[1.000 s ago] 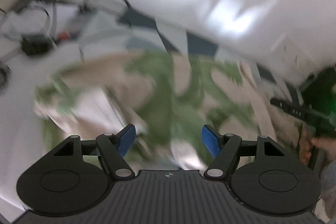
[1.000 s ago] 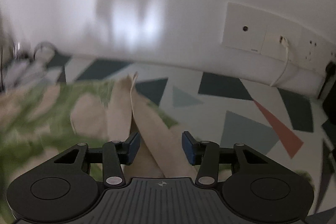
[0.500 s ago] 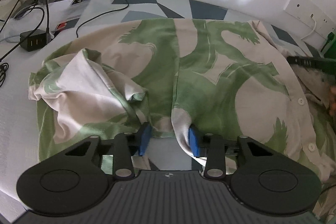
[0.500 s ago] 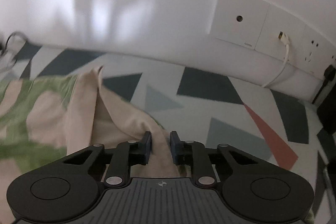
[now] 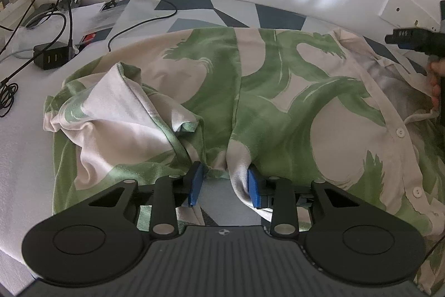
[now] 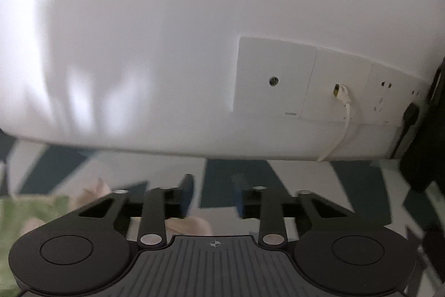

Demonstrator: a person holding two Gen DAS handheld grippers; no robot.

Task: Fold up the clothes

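A cream button-front shirt printed with green brushstroke dragons (image 5: 278, 91) lies spread on a bench under a pale cloth with dark geometric patches (image 5: 194, 4), one short sleeve (image 5: 116, 107) crumpled and turned back at its left, the button placket (image 5: 389, 124) running down its right. The fabric looks thin, light and limp, likely to slide and sag rather than hold a crease, so it is best taken at hems, seams or the collar edge, with both ends lifted together. The left tongs (image 5: 224, 183) sit low at the near hem, blue pads partly open with a bunched fold of cloth lying between them and against the right pad; they do not appear to clamp it. The right tongs (image 6: 212, 196) are raised and tipped up toward the white wall and its row of socket plates (image 6: 306, 85), pads apart and empty, the shirt's edge (image 6: 33, 208) blurred below and to their left. In the left view, fingers of the person's hand (image 5: 435, 82) wrap the right tool beside the shirt's far right side. Black cables and a charger block (image 5: 51, 57) lie well clear at the bench's left.
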